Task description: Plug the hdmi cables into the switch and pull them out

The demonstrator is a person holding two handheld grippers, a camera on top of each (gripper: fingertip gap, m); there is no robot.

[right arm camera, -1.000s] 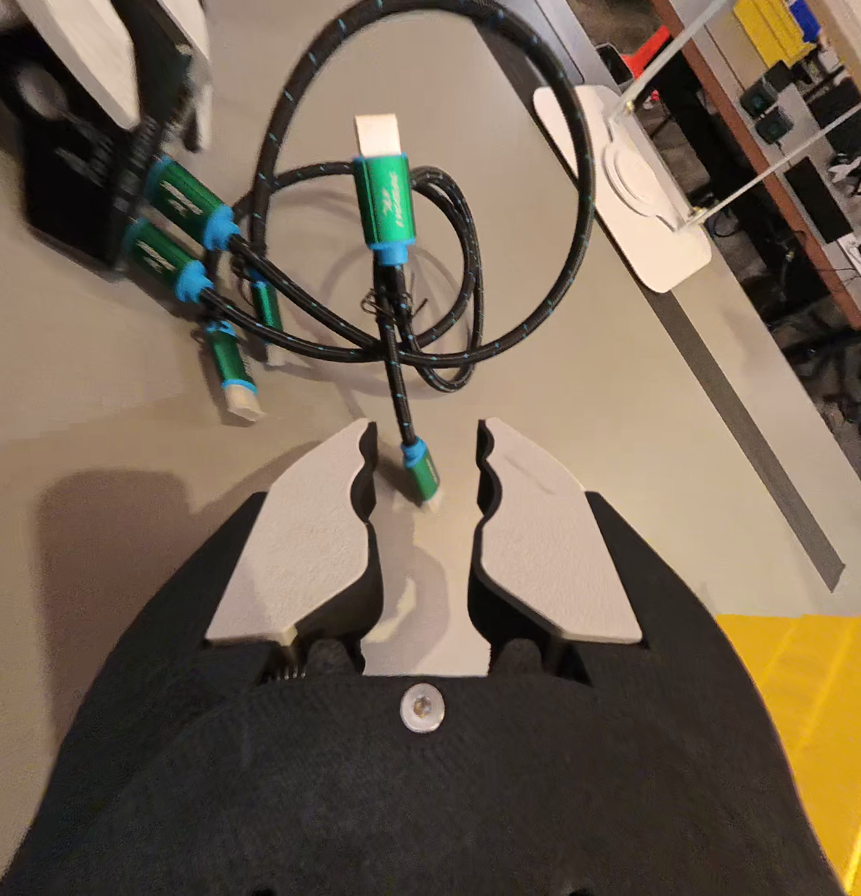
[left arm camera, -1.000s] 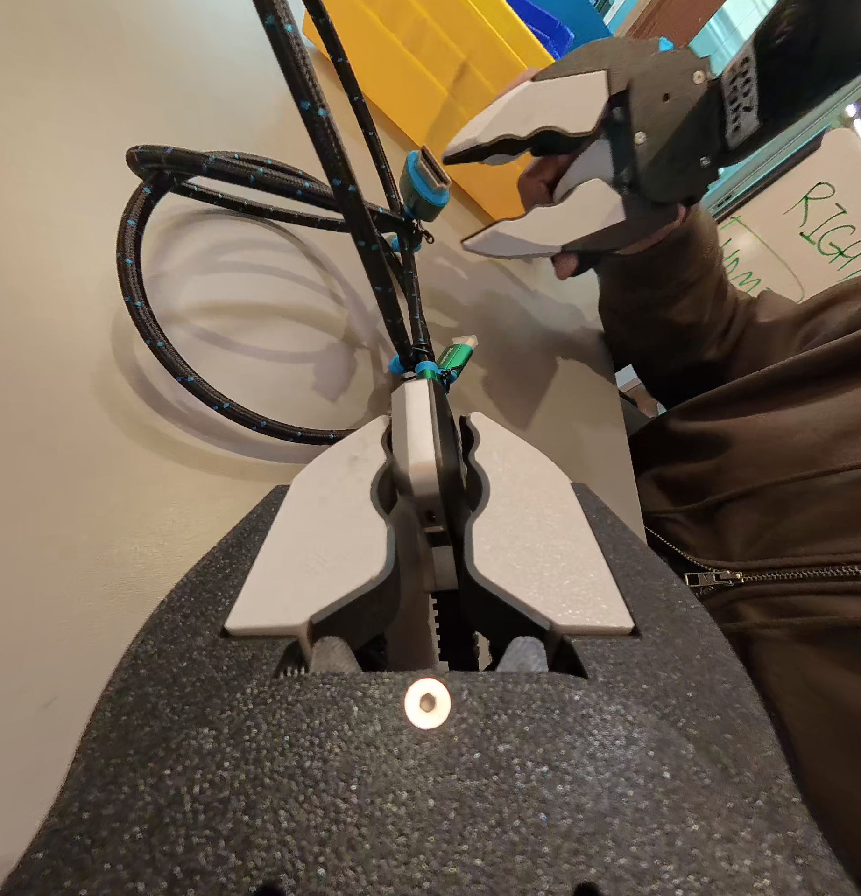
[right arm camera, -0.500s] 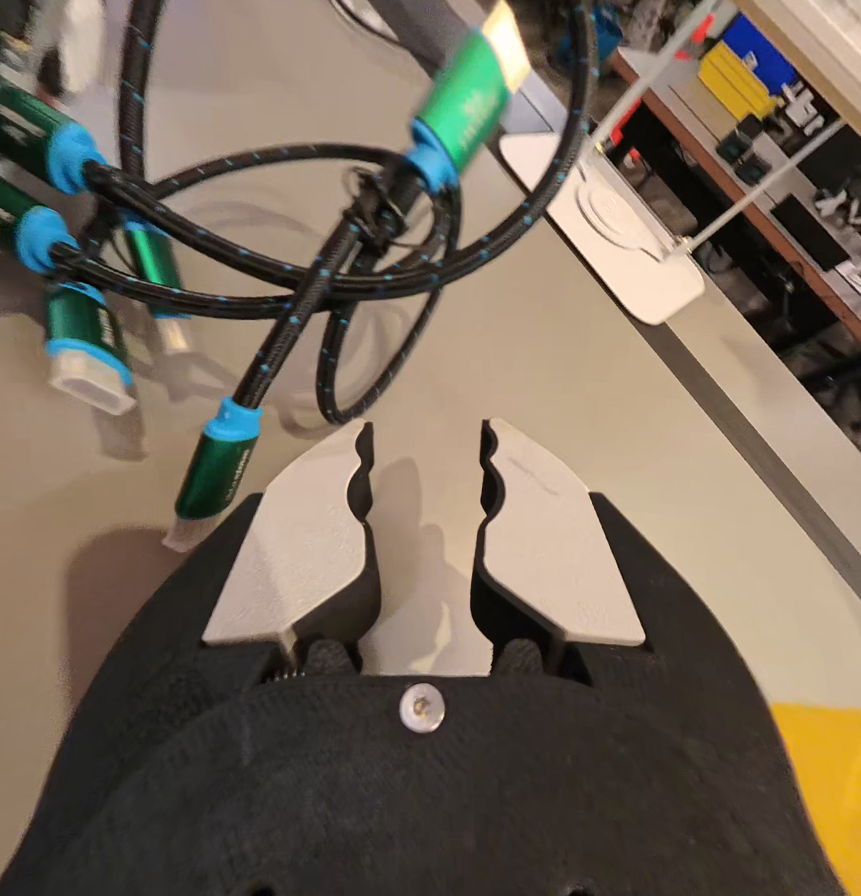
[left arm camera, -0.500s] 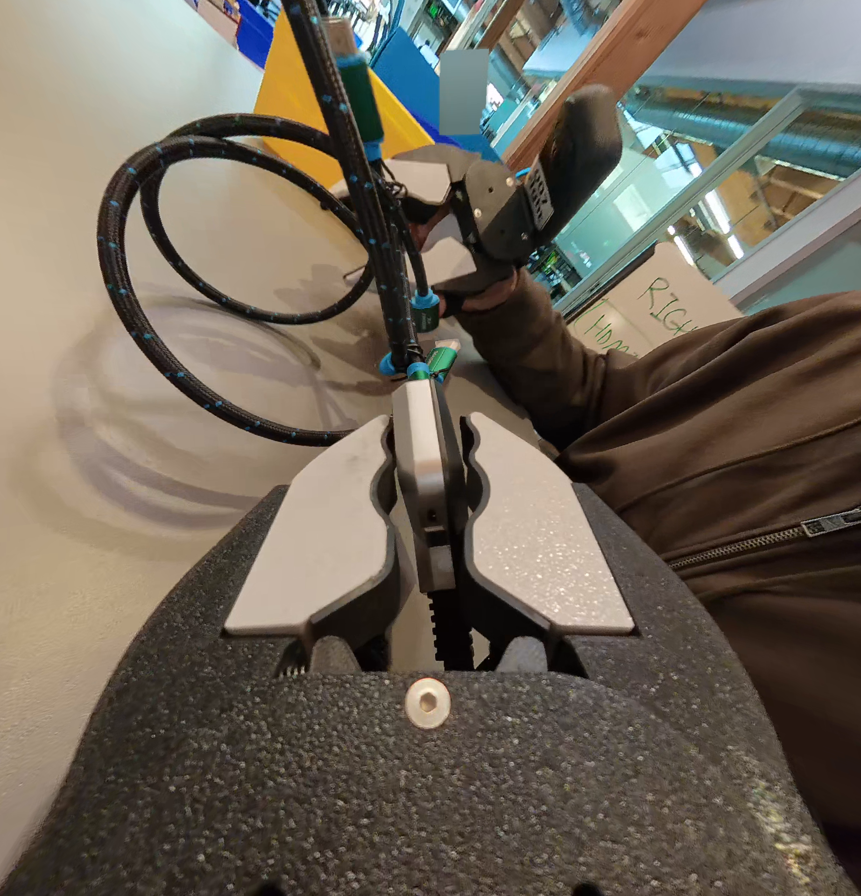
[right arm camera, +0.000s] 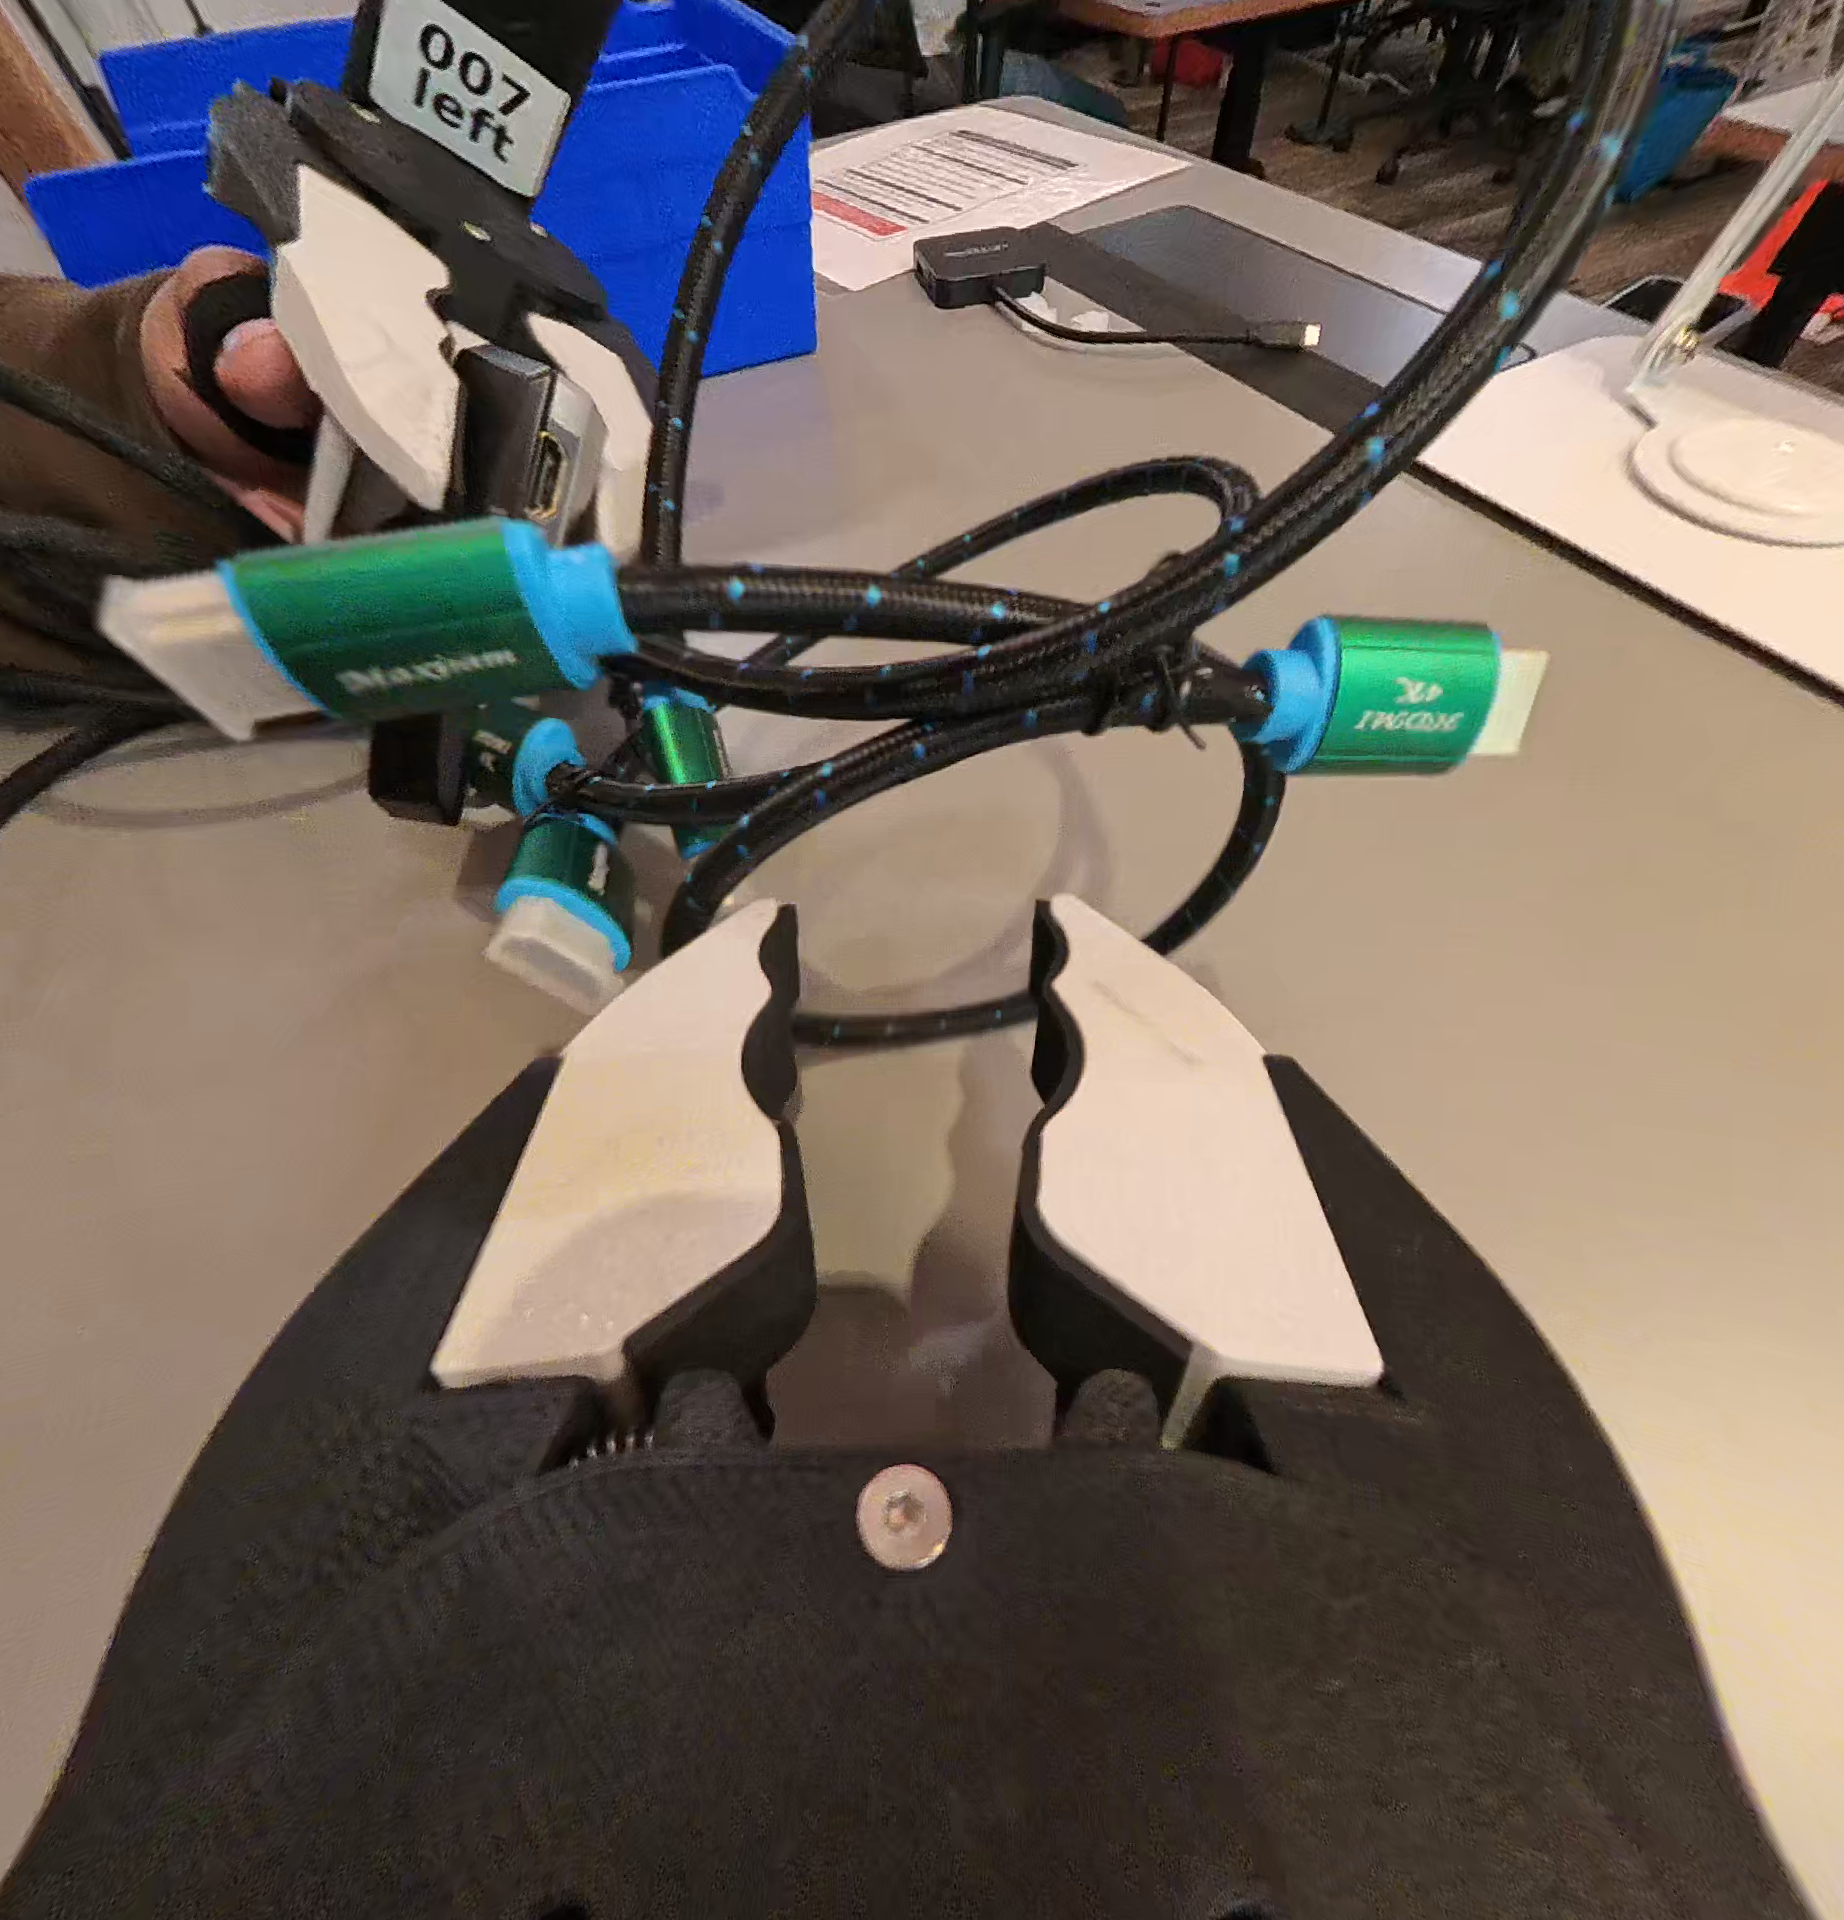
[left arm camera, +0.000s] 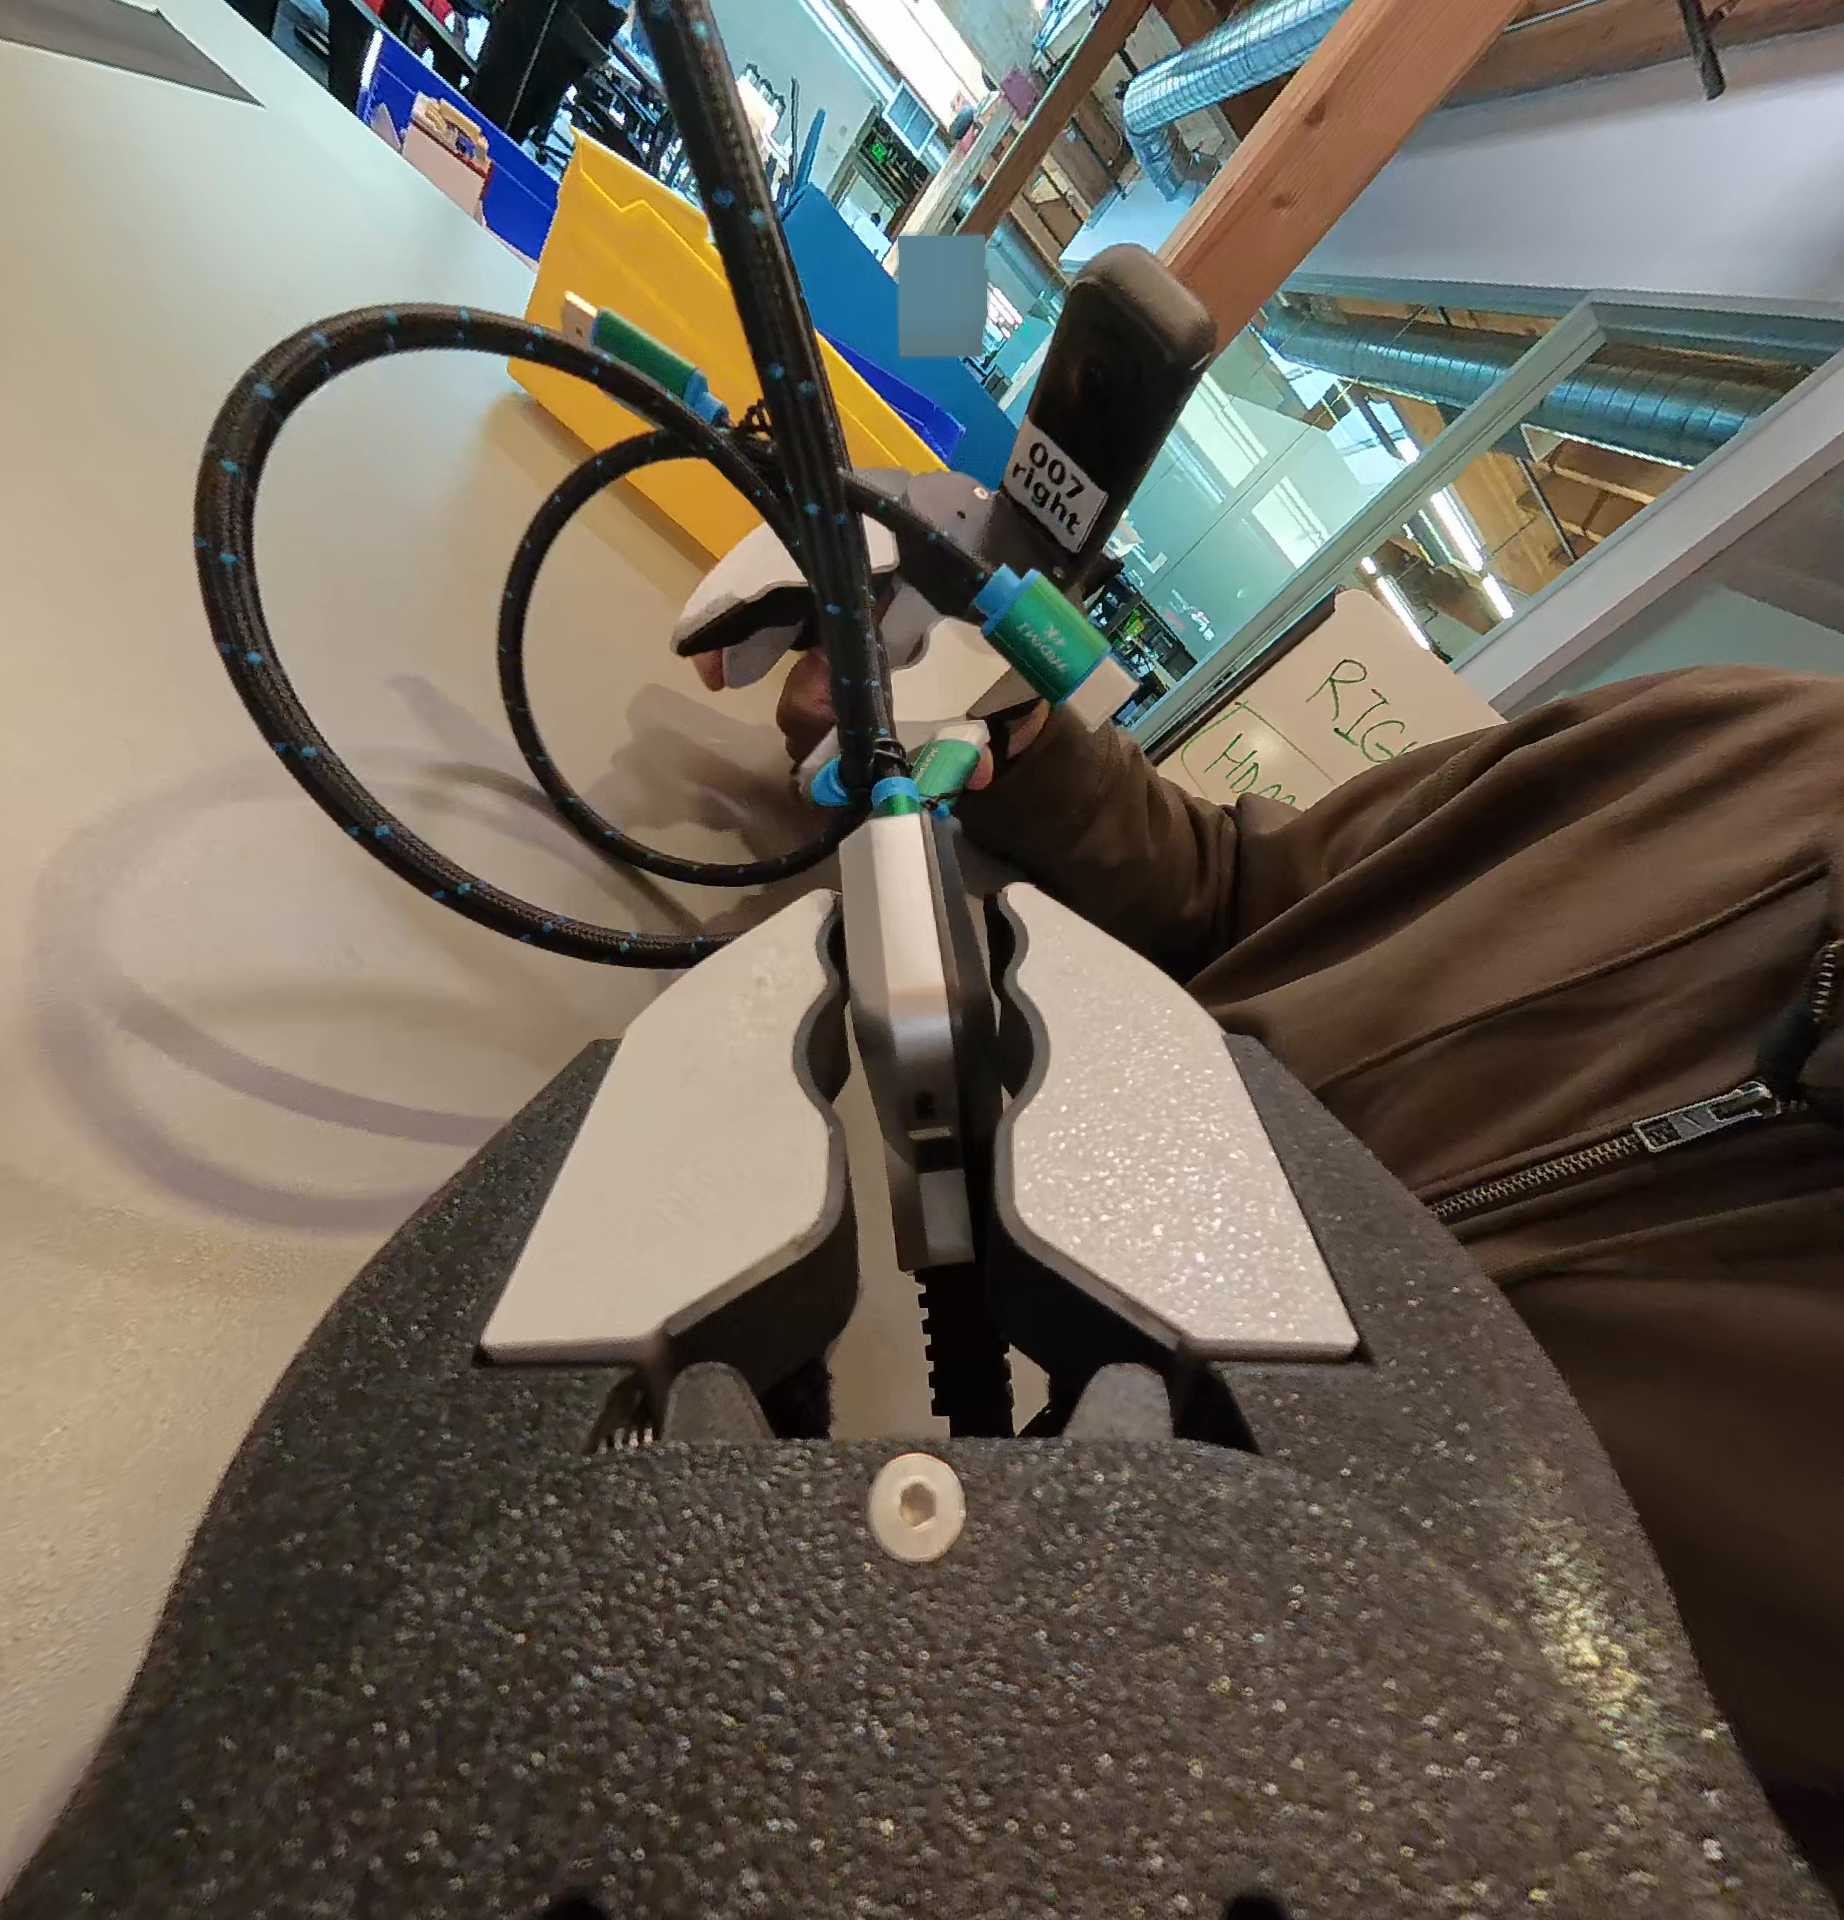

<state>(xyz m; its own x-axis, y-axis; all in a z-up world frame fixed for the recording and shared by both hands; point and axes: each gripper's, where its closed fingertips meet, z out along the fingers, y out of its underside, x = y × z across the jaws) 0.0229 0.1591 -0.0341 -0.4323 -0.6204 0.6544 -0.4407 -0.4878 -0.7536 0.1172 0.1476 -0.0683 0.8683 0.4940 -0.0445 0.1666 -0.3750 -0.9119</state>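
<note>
Cables (right arm camera: 897, 665), black braided ones with green plugs, hang tangled above the grey table (right arm camera: 1520, 1039), plugged into a small grey box (left arm camera: 913, 997). The left gripper (left arm camera: 913, 904) clamps that box edge-on, both pads pressed to its sides. The right gripper (right arm camera: 913, 935) stands open on nothing, just below the tangle, a cable loop lying past its fingertips.

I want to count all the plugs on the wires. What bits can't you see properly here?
- Left wrist view: black braided cables run off the top edge.
- Right wrist view: small green plugs are partly hidden behind cables and blurred.
- Left wrist view: the grey box in the left gripper hides its own plugged-in end.
</note>
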